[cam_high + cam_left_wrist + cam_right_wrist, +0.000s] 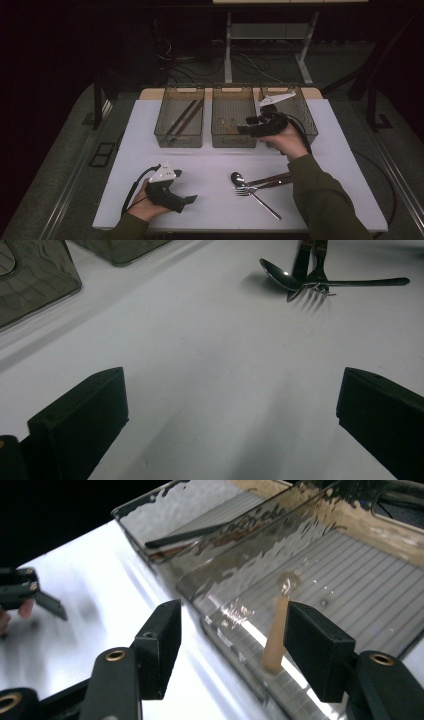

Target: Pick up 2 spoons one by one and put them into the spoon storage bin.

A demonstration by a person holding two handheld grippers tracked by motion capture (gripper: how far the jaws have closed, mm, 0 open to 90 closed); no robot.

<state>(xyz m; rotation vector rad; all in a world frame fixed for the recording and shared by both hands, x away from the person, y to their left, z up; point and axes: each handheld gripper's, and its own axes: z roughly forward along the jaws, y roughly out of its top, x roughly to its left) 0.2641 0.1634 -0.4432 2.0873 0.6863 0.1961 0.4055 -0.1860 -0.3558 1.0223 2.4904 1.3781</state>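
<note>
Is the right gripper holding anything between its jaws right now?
No, the right gripper has open, empty jaws above the middle bin.

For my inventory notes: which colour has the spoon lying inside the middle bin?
Light tan, like wood. The spoon inside the middle bin shows best in the right gripper view.

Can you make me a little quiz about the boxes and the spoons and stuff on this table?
1. How many clear bins stand in the row at the table's far side?
2. True or false: the left tool holds the fork.
3. What lies in the middle bin: A) a wooden spoon, B) a cup, C) nothing?

Key: 1. Three. 2. False; its jaws stand open over bare table. 3. A.
</note>
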